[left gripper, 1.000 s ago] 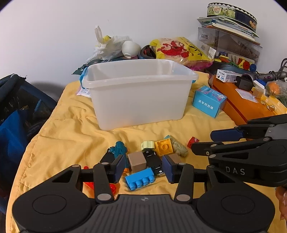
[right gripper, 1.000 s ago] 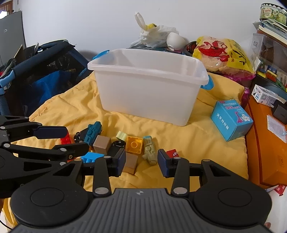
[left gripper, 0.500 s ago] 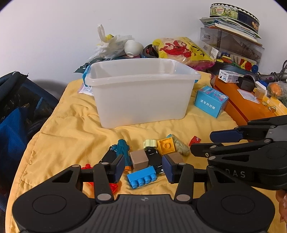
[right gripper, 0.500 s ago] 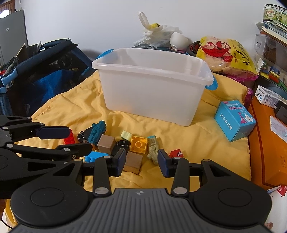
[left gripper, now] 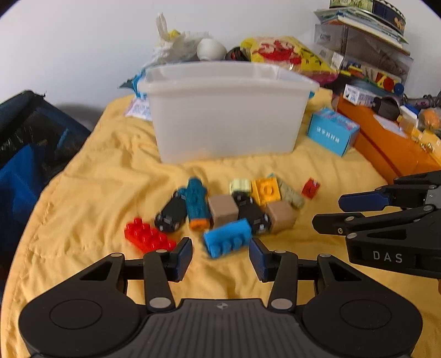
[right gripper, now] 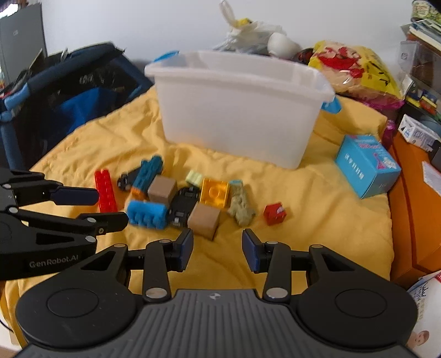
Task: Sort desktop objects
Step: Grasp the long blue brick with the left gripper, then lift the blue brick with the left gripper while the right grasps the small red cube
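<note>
Left wrist: blue brick just beyond parted fingers.

In front of the white bin: two tan cubes, two black toy cars, two red bricks, one blue brick.

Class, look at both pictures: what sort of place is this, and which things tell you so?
Probably a lived-in room at home, perhaps a child's play corner. Toy blocks lie scattered on a yellow quilt in front of a white plastic bin, with a snack bag and stacked books crowded behind.
</note>
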Available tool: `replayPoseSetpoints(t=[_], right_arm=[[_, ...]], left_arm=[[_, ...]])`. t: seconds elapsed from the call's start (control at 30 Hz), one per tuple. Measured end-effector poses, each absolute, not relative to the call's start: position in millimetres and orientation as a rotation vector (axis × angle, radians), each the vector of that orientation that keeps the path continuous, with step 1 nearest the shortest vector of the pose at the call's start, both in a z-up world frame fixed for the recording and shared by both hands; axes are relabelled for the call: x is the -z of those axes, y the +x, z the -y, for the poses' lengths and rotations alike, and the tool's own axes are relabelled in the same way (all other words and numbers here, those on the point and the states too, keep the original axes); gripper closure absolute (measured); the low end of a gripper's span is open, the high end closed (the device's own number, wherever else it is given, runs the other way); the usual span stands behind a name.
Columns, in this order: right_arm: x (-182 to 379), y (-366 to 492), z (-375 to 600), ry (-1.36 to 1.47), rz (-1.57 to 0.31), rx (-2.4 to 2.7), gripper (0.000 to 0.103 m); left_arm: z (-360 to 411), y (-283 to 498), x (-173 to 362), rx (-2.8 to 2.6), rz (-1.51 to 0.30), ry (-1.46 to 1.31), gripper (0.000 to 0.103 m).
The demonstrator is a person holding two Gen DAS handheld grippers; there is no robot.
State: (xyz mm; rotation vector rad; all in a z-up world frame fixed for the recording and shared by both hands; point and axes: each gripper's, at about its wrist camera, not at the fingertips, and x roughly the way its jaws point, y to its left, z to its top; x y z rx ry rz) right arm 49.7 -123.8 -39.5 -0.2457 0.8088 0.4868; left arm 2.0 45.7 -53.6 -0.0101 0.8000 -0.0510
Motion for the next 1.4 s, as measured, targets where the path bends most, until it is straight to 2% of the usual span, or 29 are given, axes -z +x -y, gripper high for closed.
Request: replayPoseSetpoints(t=[0.23, 0.37, 0.53, 0.6, 0.67, 0.77, 0.87, 1.1, 1.27, 1.4], right_arm=[[48.0, 49.2, 126.9, -0.255, -0.839, -0.479, 0.06], [49.9, 51.5, 131.0, -0.24, -0.85, -0.458, 0.06], [55.5, 54.5, 134.0, -0.232, -0.871, -0.441, 0.06], [57.1, 55.7, 134.6, -0.231, -0.875, -0.438, 0.06], [58.2, 57.0, 135.1, -0.23, -0.878, -0.436, 0.06], [58.2, 58.3, 134.2, -0.229, -0.876, -0.44, 0.06], [58.3, 61.9, 133.8, -0.226, -0.872, -0.446, 0.06], [58.3, 69.4, 128.9, -0.242, -0.861, -0.463, 0.06], [60.3, 70.0, 126.6, -0.248, -0.865, -0.473, 0.06], [59.3, 69.5, 126.6, -0.25, -0.861, -0.474, 0.06]], left_arm=[[-40.4, 21.0, 68.5, 0.201, -0.851, 0.159, 0.053], [-33.4, 37.0, 79.0, 0.281, -0.872, 0.416, 0.054], [-33.3, 52.8, 86.9, 0.404, -0.904, 0.487, 0.061], [-34.3, 54.9, 85.3, 0.413, -0.908, 0.452, 0.071], [-38.7, 53.0, 78.8, 0.404, -0.923, 0.351, 0.071], [-51.5, 41.8, 68.4, 0.376, -0.964, 0.088, 0.077], [-57.0, 24.8, 68.9, 0.382, -1.022, -0.194, 0.077], [-65.3, 7.4, 96.7, 0.286, -1.079, -0.455, 0.075], [-70.8, 4.1, 82.5, 0.226, -0.984, -0.36, 0.068], [-69.0, -0.4, 72.0, 0.23, -0.937, -0.241, 0.067]])
